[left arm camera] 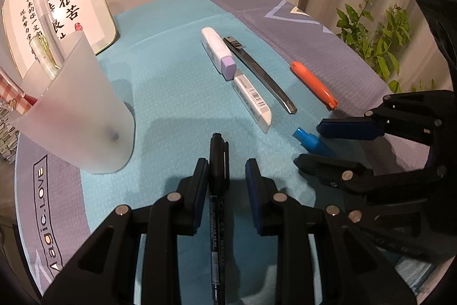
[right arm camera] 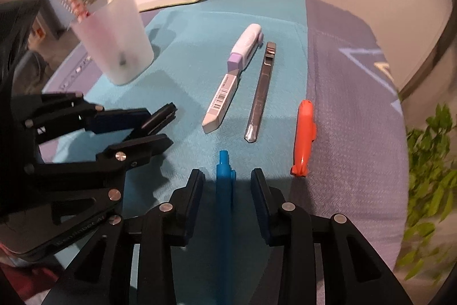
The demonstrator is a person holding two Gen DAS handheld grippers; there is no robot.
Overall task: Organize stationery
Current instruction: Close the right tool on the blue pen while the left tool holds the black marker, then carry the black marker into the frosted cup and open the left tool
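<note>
A black pen (left arm camera: pixel 218 162) lies on the teal cloth between the open fingers of my left gripper (left arm camera: pixel 227 173); it touches the left finger, with a gap to the right one. A blue pen (right arm camera: pixel 224 185) lies between the open fingers of my right gripper (right arm camera: pixel 227 182), touching neither. The right gripper also shows in the left wrist view (left arm camera: pixel 322 143) around the blue pen (left arm camera: pixel 311 143). The left gripper shows in the right wrist view (right arm camera: pixel 160 125). A frosted pen cup (left arm camera: pixel 80 116) stands at the left.
Ahead lie a white and purple eraser pen (left arm camera: pixel 218 52), a white barcoded eraser (left arm camera: pixel 252 102), a grey utility knife (left arm camera: pixel 260 76) and an orange pen (left arm camera: pixel 314 85). A framed calligraphy board (left arm camera: pixel 57 10) stands behind the cup. A green plant (left arm camera: pixel 371 30) is off the table's right edge.
</note>
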